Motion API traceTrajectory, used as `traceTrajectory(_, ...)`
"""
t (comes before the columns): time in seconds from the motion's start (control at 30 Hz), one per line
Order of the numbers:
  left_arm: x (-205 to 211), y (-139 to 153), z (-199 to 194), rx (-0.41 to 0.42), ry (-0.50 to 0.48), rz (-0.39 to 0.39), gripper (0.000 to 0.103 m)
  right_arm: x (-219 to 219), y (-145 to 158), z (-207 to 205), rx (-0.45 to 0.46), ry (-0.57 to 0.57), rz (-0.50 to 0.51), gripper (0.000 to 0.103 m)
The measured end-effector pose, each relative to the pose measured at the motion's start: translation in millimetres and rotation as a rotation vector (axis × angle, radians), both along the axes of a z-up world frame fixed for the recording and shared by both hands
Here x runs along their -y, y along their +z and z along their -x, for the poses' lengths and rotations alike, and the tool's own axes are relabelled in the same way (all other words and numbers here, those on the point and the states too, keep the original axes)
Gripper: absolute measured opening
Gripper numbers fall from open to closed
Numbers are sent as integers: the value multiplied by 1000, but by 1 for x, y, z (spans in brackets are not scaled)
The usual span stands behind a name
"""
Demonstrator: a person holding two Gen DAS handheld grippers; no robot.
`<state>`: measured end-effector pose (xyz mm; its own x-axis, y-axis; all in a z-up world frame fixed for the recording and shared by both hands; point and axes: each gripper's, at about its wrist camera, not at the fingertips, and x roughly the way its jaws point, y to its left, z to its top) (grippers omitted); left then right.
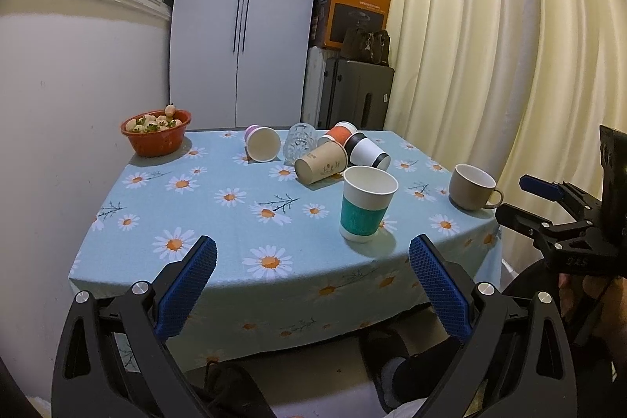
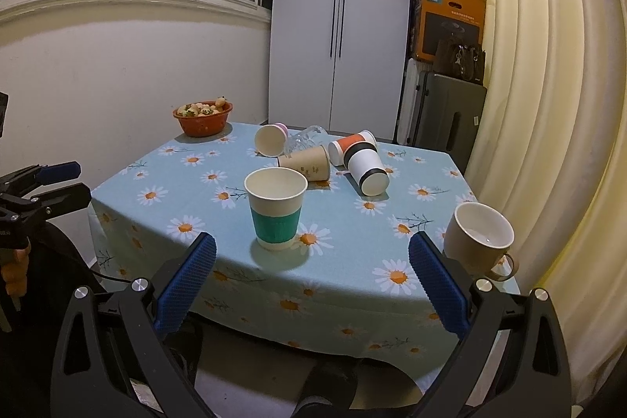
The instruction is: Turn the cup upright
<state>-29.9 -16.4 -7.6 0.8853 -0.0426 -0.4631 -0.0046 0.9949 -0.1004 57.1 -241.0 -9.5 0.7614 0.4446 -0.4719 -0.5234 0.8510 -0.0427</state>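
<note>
A teal-banded paper cup [image 1: 366, 204] [image 2: 276, 208] stands upright near the table's front edge. Behind it several cups lie on their sides: a pink cup [image 1: 261, 142] [image 2: 271, 139], a clear glass [image 1: 299, 142] [image 2: 305, 138], a brown paper cup [image 1: 321, 163] [image 2: 307, 162], an orange cup [image 1: 340, 134] [image 2: 350, 145] and a black-and-white cup [image 1: 368, 151] [image 2: 366, 169]. My left gripper [image 1: 312, 253] is open and empty, short of the table's front edge. My right gripper [image 2: 312, 251] is open and empty, just in front of the teal cup.
A beige mug [image 1: 472, 187] [image 2: 480, 239] stands upright at the right front corner. A red bowl [image 1: 156, 132] [image 2: 203, 118] of food sits at the back left. The daisy tablecloth [image 1: 219, 218] [image 2: 352, 253] covers the table. A curtain [image 1: 490, 38] hangs right.
</note>
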Motion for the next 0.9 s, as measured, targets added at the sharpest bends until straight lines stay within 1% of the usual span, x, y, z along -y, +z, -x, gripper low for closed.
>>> traceTrajectory(0.23,3,-1,-1,-8,-9,-7,96,-1,0,3,11,3,7,98)
traceTrajectory(0.4,0,-2,0,-6,-5,5,96,-1,0,1,-3,2,9,98)
traceTrajectory(0.67,-1,-1,0,-2,-4,13,96,-1,1,3,5,5,2,98)
traceTrajectory(0.9,1,-1,0,1,-7,7,96,-1,1,3,-8,6,2,98)
